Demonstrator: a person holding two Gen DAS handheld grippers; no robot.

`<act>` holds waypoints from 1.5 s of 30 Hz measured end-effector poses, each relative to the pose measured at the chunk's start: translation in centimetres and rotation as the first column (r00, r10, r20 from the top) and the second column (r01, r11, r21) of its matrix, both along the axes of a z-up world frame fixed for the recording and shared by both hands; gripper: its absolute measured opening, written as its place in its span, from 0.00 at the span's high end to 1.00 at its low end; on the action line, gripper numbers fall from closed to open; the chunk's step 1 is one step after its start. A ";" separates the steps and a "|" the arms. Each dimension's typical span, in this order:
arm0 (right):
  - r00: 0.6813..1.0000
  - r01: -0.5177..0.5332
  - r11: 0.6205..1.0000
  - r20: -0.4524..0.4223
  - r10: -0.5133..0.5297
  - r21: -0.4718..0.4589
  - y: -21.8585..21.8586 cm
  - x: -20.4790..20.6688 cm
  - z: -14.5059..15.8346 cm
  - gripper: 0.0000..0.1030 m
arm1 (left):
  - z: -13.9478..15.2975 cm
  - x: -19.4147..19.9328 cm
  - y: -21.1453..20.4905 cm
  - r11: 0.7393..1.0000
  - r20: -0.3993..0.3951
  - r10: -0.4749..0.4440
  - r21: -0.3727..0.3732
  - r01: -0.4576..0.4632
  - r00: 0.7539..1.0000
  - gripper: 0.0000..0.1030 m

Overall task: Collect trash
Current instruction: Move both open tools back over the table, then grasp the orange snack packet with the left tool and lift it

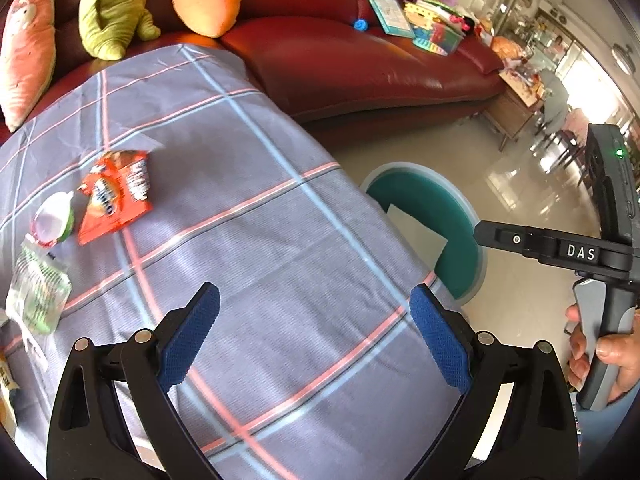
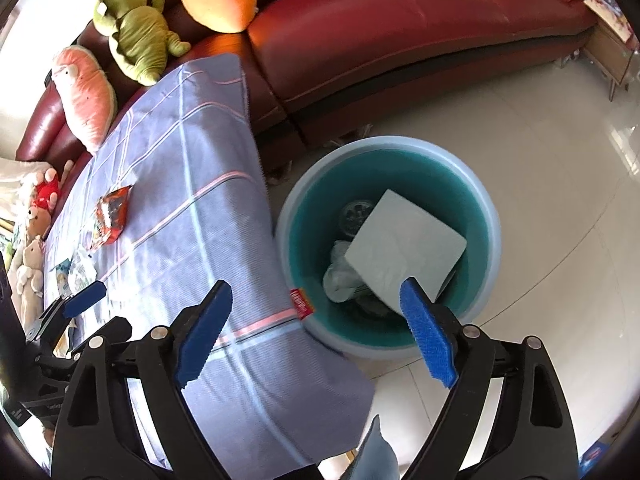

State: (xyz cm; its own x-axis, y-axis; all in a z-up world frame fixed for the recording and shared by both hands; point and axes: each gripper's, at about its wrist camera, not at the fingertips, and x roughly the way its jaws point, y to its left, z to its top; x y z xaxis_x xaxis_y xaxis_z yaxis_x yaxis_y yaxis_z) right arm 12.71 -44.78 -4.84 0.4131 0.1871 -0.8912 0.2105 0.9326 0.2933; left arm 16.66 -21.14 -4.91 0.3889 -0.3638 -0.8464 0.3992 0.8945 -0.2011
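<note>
My left gripper hangs open over the checked tablecloth with nothing between its blue pads. To its left lie an orange snack wrapper, a white and green cup on its side and a clear plastic bag. My right gripper is open and empty, above the table's corner and the rim of the teal bin. In the bin lie a white paper sheet and crumpled plastic. The wrapper also shows far left in the right wrist view.
The bin stands on the pale tiled floor beside the table. A red leather sofa runs behind, with plush toys and books on it. A hand holds the right gripper's handle.
</note>
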 end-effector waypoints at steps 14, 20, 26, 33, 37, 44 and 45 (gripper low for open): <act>0.995 -0.103 0.993 0.002 0.104 -0.051 8.2 -0.5 2.1 0.17 | 1.0 -2.3 7.8 0.994 0.025 0.096 -0.056 -0.095 0.995 0.07; 0.988 -0.155 0.985 0.003 0.156 -0.073 12.3 -0.4 2.9 0.16 | 1.2 -3.2 11.3 0.986 0.033 0.146 -0.082 -0.143 0.989 0.06; 0.977 -0.215 0.973 -0.009 0.215 -0.089 16.5 -0.1 3.3 0.15 | 1.3 -4.0 15.5 0.972 0.033 0.214 -0.105 -0.210 0.976 0.05; 0.950 -0.312 0.944 -0.019 0.311 -0.112 22.8 0.8 3.7 0.15 | 1.5 -5.1 21.0 0.950 0.043 0.298 -0.112 -0.292 0.954 0.05; 0.933 -0.360 0.926 -0.026 0.360 -0.116 25.9 1.2 4.0 0.15 | 1.9 -5.7 23.9 0.939 0.060 0.337 -0.092 -0.331 0.940 0.05; 0.902 -0.432 0.895 -0.027 0.432 -0.110 30.9 2.1 4.4 0.15 | 3.1 -7.3 30.9 0.901 0.111 0.433 -0.039 -0.432 0.894 0.05; 0.898 -0.441 0.892 -0.030 0.440 -0.101 31.5 2.3 4.3 0.15 | 3.1 -7.6 32.1 0.891 0.116 0.454 -0.028 -0.454 0.884 0.05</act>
